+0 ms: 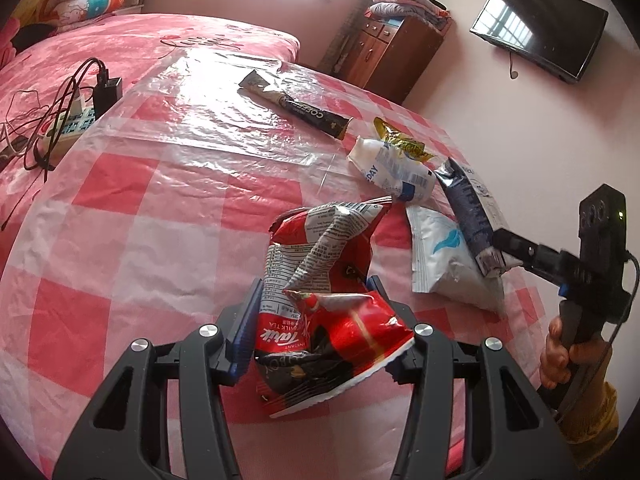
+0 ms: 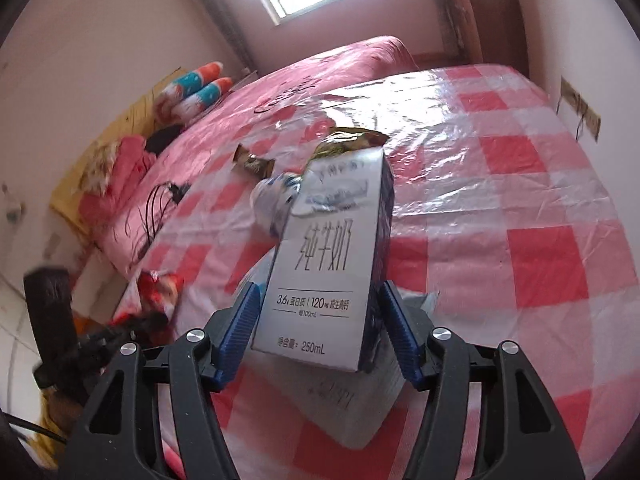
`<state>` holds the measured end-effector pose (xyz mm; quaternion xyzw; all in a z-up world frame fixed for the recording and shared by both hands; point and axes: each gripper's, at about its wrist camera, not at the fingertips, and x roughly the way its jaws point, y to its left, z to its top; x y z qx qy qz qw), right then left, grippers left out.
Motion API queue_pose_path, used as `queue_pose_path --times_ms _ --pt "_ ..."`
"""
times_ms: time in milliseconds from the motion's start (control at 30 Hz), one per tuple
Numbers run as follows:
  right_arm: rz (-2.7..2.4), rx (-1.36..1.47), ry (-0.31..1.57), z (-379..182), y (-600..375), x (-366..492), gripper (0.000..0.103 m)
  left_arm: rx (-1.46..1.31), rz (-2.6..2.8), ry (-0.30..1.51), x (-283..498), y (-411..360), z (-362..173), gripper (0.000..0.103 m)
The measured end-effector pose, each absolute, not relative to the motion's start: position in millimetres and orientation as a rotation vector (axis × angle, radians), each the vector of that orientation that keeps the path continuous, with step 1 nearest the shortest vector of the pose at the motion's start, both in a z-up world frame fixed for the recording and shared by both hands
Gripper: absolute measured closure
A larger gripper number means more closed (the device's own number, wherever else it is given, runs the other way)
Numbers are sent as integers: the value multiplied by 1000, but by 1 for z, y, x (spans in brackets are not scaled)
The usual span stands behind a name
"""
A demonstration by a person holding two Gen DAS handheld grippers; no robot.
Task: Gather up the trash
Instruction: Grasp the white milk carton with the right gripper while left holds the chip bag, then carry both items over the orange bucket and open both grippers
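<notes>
Nearest: left gripper clamped on a crumpled red milk-tea packet, held just above the checked plastic sheet. The foil is slick and springy; it may slide out of the pads if swung.

Beside it: right gripper holds a milk carton by its lower end, the tall top leaning away. Grip looks low, so the carton could pivot or drop; pad contact on the right side is hard to read.

Below the carton: a white pouch.

Farther: a white-and-blue wrapper, a gold wrapper and a coffee sachet lie uncollected; cables at the bed edge could snag.
</notes>
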<state>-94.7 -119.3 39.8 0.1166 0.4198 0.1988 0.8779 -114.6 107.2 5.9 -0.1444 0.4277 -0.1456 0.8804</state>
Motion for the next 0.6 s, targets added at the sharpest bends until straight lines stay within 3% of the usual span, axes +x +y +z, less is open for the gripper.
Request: queue_pose_path --times_ms 100,200,467,533,600 --pt "385 197 851 44 -109 -96 22 -304 -309 890 -115 109 6 51" --pt "337 151 840 43 -100 -88 16 -308 -315 888 -116 110 5 51" --pt "257 130 834 36 -95 -67 16 -321 -329 879 -121 117 4 51" --pt "236 98 837 35 -92 -66 36 -325 -332 877 -122 119 3 51" --pt "218 72 831 36 -89 -68 37 -331 -336 875 -123 122 3 51"
